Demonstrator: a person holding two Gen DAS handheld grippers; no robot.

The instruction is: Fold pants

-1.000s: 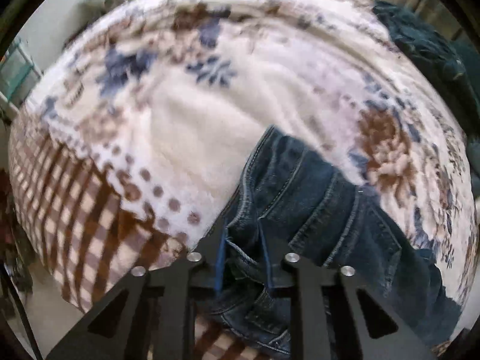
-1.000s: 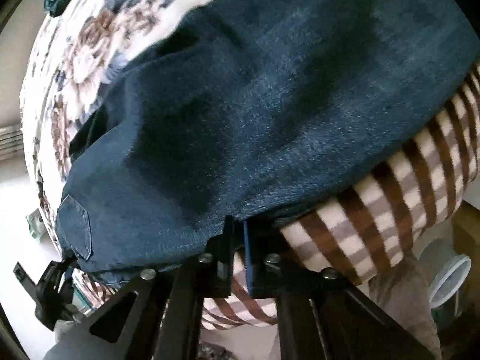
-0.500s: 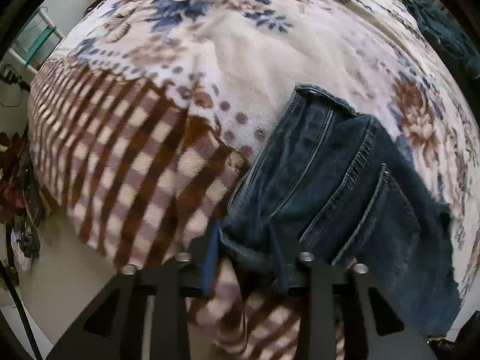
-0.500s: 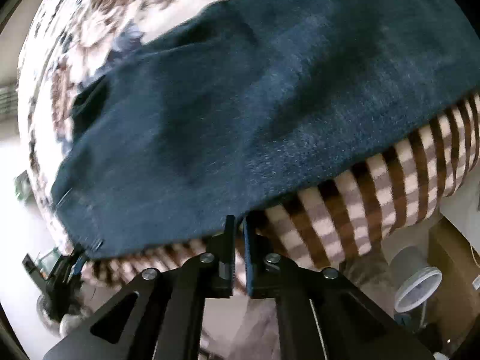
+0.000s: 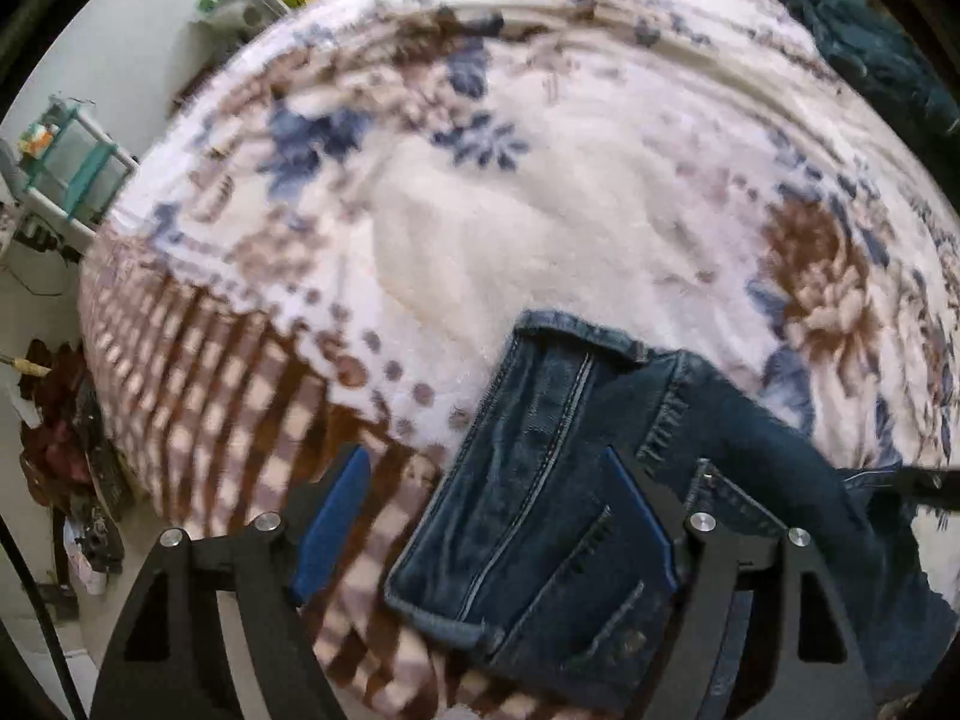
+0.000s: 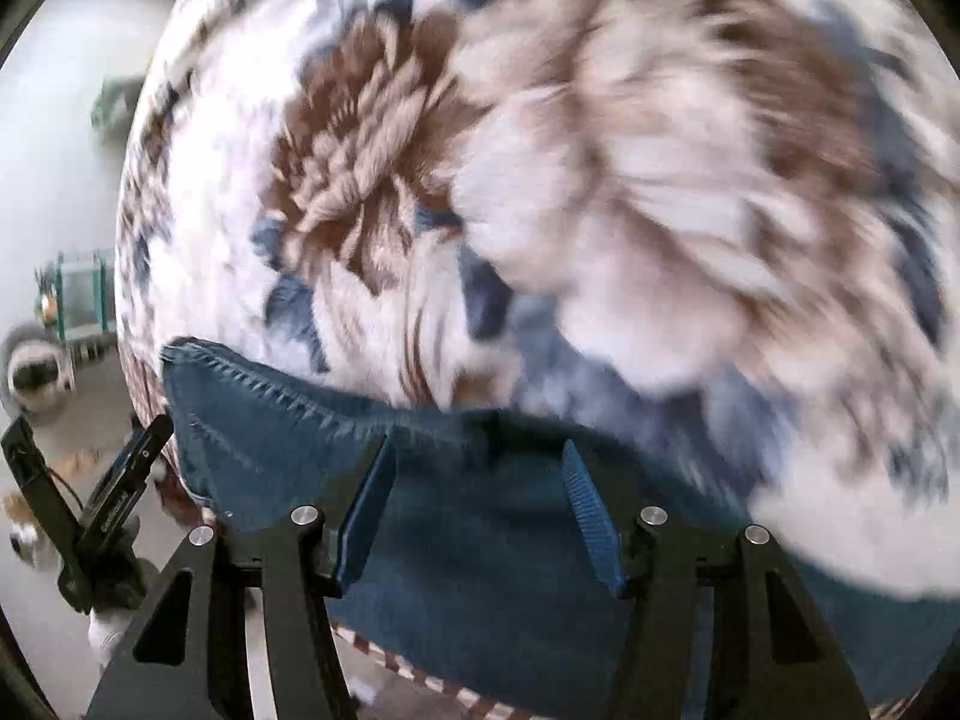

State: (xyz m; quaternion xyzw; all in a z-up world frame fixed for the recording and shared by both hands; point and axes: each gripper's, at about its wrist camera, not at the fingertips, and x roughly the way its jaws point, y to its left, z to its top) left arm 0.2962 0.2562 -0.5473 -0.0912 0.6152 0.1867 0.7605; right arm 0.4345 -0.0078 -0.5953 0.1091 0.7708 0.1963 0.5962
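Note:
Dark blue jeans (image 5: 576, 480) lie on the flowered blanket (image 5: 510, 210) near the bed's front edge, waistband end toward me in the left wrist view. My left gripper (image 5: 486, 474) is open, its fingers spread over the waistband, holding nothing. In the right wrist view the jeans (image 6: 480, 570) lie flat below my right gripper (image 6: 477, 480), which is open and empty above the denim. The other gripper (image 6: 102, 516) shows at the left edge there.
The blanket's brown checked border (image 5: 210, 420) hangs over the bed's front edge. A dark green garment (image 5: 870, 60) lies at the far right of the bed. A teal shelf (image 5: 72, 168) and clutter stand on the floor to the left.
Both grippers have opened and let go of the jeans, which now lie on the blanket. Both have lifted back from the bed's edge toward the bed's middle.

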